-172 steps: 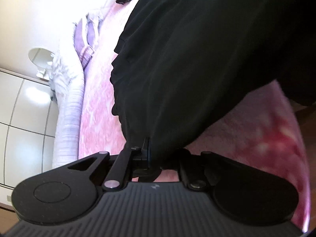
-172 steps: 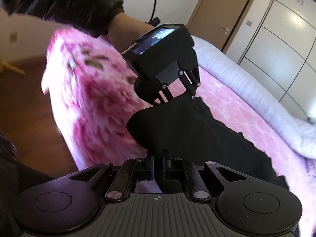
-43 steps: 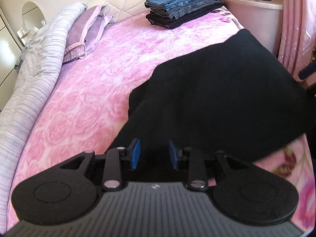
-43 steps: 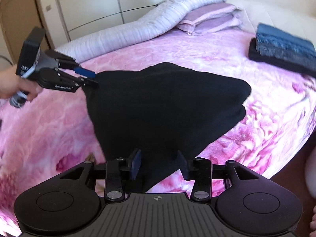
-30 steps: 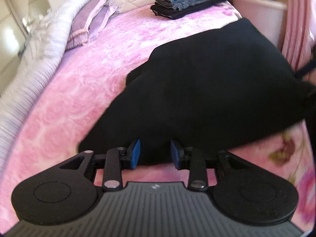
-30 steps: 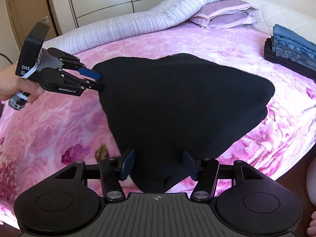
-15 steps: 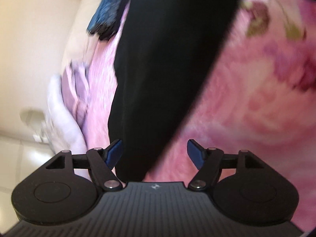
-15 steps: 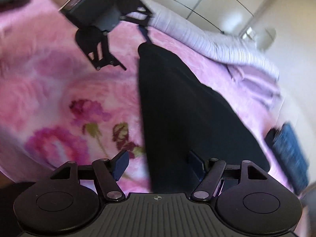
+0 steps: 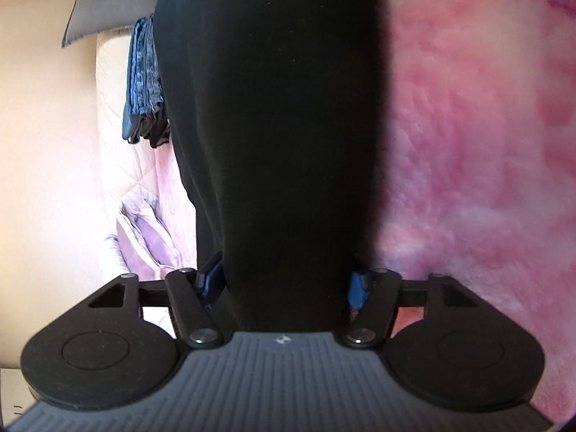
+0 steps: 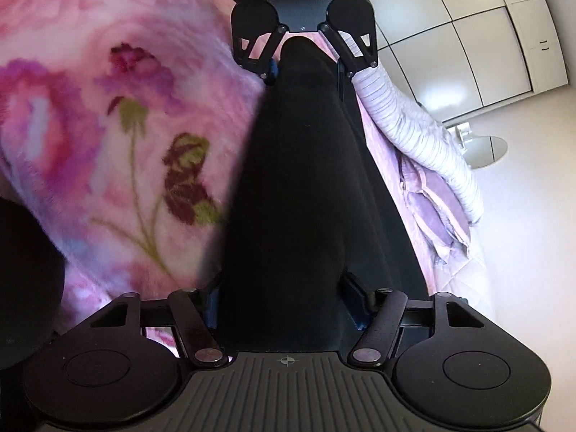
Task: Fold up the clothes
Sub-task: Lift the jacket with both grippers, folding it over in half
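A black garment (image 9: pixel 273 126) lies on the pink floral bedspread (image 9: pixel 468 136). My left gripper (image 9: pixel 284 282) is open wide, with the garment's near edge between its blue-padded fingers (image 9: pixel 210 277). My right gripper (image 10: pixel 288 306) is open wide too, with the opposite end of the black garment (image 10: pixel 298 187) between its fingers. In the right wrist view the left gripper (image 10: pixel 306 68) faces me at the garment's far end.
A stack of folded blue jeans and dark clothes (image 9: pixel 142 79) lies near the headboard. Lilac pillows (image 9: pixel 147 237) and a rolled striped duvet (image 10: pixel 424 136) lie along the bed. White wardrobe doors (image 10: pixel 478 36) stand behind.
Both grippers opened wider, dropped to the bed and rolled sideways, and now straddle the two ends of the black garment. Earlier both held it in the air.
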Demonstrator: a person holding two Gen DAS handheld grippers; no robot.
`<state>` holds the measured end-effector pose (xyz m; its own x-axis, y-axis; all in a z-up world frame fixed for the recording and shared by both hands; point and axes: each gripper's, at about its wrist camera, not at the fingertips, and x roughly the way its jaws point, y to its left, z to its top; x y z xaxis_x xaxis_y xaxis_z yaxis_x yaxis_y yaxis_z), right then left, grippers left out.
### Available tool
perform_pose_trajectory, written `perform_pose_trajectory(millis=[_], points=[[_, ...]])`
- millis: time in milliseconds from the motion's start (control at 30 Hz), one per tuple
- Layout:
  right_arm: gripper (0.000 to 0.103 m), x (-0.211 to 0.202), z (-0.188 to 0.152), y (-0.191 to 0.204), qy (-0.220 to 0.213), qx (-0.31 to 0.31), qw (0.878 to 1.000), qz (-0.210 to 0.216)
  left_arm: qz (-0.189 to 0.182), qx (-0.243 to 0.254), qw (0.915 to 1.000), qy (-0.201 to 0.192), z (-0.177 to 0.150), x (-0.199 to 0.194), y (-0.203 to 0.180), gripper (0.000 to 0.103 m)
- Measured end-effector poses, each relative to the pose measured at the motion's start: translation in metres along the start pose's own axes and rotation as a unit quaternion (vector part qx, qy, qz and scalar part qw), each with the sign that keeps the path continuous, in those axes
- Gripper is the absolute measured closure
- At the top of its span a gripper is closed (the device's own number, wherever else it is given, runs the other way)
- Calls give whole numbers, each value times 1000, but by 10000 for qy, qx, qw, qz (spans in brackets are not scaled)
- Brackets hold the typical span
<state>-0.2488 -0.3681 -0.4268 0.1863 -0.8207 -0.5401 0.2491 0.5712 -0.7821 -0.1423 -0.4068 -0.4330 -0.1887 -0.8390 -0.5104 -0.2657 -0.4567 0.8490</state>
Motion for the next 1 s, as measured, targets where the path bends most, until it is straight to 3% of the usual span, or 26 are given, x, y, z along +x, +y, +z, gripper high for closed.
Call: perform_pose_trajectory(millis=[100,200,300,400,500,600,733,867,933,1000], points=[[60,1,-9,-17,-144,169,9993,300,-244,-223,9993,174,2,-1,9,58],[65,-13,-24,-40,-318,106,9986,399,-549,-775,9949,355,20,-21,23,62],[65,-33,-46,-61,-302,-57,9992,264,-829,-1430,9850,505,48,-50,36,63],[63,-36,-78,-64,-77,-169,9997,169,-823,-1687,9813,421,80,-75,27,61],[57,-31,-96,-42,110,-301,9995,-15,-681,-1639,9826,552,94,-73,9,61],[48,-24,-89,-18,202,-251,9988,-376,-686,-1925,9773,564,91,-72,13,61],[42,-7,-76,-5,86,-69,9981,-604,-663,-1881,9783,564,90,-72,16,54],[41,8,-78,-9,-68,-239,9984,-506,-262,-1605,9845,651,96,-66,4,43],[55,4,-82,-21,-168,-99,9993,-332,-85,-1307,9893,643,97,-63,-2,35],[64,-5,-82,-36,-289,83,9993,-223,-23,-980,9930,652,98,-58,-3,32]])
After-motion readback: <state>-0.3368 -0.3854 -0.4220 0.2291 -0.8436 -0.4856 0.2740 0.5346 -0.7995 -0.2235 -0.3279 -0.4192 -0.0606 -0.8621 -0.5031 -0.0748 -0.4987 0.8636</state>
